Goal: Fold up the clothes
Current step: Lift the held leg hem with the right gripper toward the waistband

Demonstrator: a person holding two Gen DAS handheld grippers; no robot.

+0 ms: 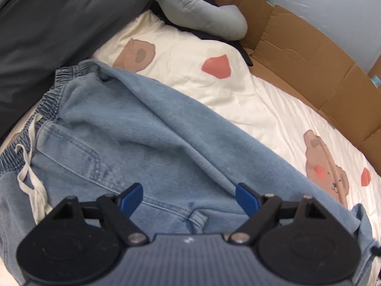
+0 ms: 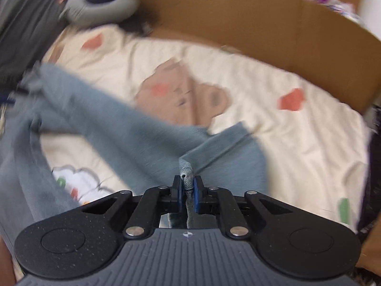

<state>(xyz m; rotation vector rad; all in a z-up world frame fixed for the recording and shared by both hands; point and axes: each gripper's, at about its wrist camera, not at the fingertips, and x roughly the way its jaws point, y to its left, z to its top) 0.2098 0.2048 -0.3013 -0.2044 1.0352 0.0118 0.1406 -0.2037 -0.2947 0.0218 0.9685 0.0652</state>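
Lying across a bed sheet (image 1: 262, 109) printed with bears and red hearts, the jeans (image 1: 133, 143) are light blue denim with an elastic waistband at the far left and a white drawstring (image 1: 31, 171) trailing over the near left part. A long fold runs through the cloth from the far left down to the near right.

The left hand-held gripper (image 1: 189, 197) hangs just over the jeans with its blue pads (image 1: 246, 199) spread wide apart; denim shows in the gap, and the pads do not press on it.

The right hand-held gripper (image 2: 187, 195) is pinched together on a hem of the jeans (image 2: 142, 138), a narrow strip of denim standing up between its blue pads (image 2: 196, 196) and running back toward the body of the tool. From there the leg stretches away to the far left over the sheet (image 2: 297, 147). This view is smeared, so finer detail is lost.

Beyond the bed, brown cardboard (image 1: 309, 54) stands along the far right edge, a grey cushion (image 1: 202, 12) lies at the far end, and dark grey bedding (image 1: 47, 35) is heaped at the far left.
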